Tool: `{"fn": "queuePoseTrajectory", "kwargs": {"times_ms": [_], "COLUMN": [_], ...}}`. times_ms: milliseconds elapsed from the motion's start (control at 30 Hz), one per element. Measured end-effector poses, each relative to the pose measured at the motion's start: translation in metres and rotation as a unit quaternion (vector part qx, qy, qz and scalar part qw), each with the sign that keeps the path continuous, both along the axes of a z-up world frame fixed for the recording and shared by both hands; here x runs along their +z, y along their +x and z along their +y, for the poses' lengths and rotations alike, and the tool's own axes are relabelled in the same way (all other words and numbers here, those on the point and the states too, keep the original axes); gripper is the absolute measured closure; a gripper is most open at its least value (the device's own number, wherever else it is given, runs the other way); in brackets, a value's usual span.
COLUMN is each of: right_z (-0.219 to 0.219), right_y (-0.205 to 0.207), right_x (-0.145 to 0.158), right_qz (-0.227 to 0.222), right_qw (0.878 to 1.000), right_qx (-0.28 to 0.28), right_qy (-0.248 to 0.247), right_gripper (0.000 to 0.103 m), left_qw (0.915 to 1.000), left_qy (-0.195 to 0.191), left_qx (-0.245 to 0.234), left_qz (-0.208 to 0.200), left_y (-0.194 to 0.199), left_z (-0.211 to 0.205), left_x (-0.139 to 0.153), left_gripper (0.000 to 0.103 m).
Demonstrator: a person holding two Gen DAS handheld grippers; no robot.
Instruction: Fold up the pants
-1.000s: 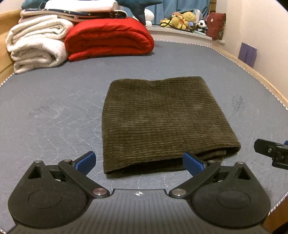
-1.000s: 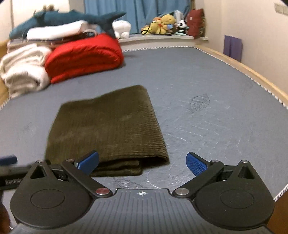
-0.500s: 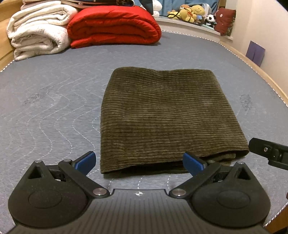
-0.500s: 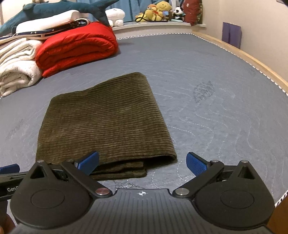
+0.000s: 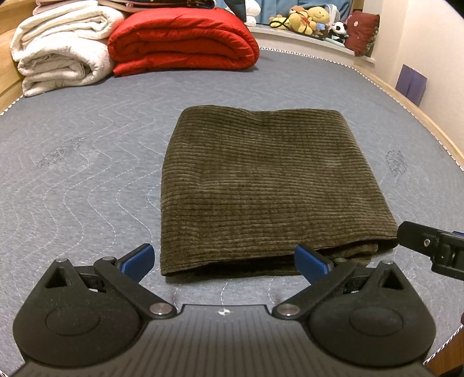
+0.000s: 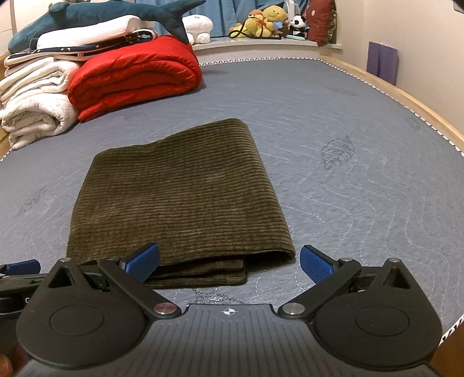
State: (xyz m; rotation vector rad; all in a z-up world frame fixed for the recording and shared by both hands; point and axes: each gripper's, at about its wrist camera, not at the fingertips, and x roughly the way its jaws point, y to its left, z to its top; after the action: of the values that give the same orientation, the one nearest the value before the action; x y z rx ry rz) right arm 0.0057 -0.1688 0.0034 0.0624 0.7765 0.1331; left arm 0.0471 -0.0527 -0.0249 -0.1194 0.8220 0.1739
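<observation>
The olive corduroy pants lie folded into a flat rectangle on the grey quilted bed; they also show in the right wrist view. My left gripper is open and empty, just short of the fold's near edge. My right gripper is open and empty at the near right corner, where the layered edges show. Part of the right gripper shows at the right edge of the left wrist view. Part of the left gripper shows at the left edge of the right wrist view.
A red folded duvet and white rolled blankets lie at the back left. A blue shark plush tops the pile. Stuffed toys sit on a ledge. A wooden bed rim runs along the right.
Both grippers have drawn slightly back and tilted down, so the pants appear larger and more from above. The pants have not moved. Both grippers stay open.
</observation>
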Motion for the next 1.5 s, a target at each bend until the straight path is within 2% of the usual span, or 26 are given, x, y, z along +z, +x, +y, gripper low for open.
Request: {"fn": "queuePoseTrajectory", "kwargs": {"times_ms": [1500], "right_z": [0.0075], "right_y": [0.0001], "right_x": [-0.0035], "right_qz": [0.006], "right_qw": [1.0], "right_qx": [0.011], "right_qy": [-0.017], "right_gripper": [0.001], "left_qw": [1.0], "left_qy": [-0.005], "left_qx": [-0.005], "left_qz": [0.0], "left_y": [-0.0004], "left_z": [0.0009], "left_x": [0.0001], "left_gripper": [0.0]}}
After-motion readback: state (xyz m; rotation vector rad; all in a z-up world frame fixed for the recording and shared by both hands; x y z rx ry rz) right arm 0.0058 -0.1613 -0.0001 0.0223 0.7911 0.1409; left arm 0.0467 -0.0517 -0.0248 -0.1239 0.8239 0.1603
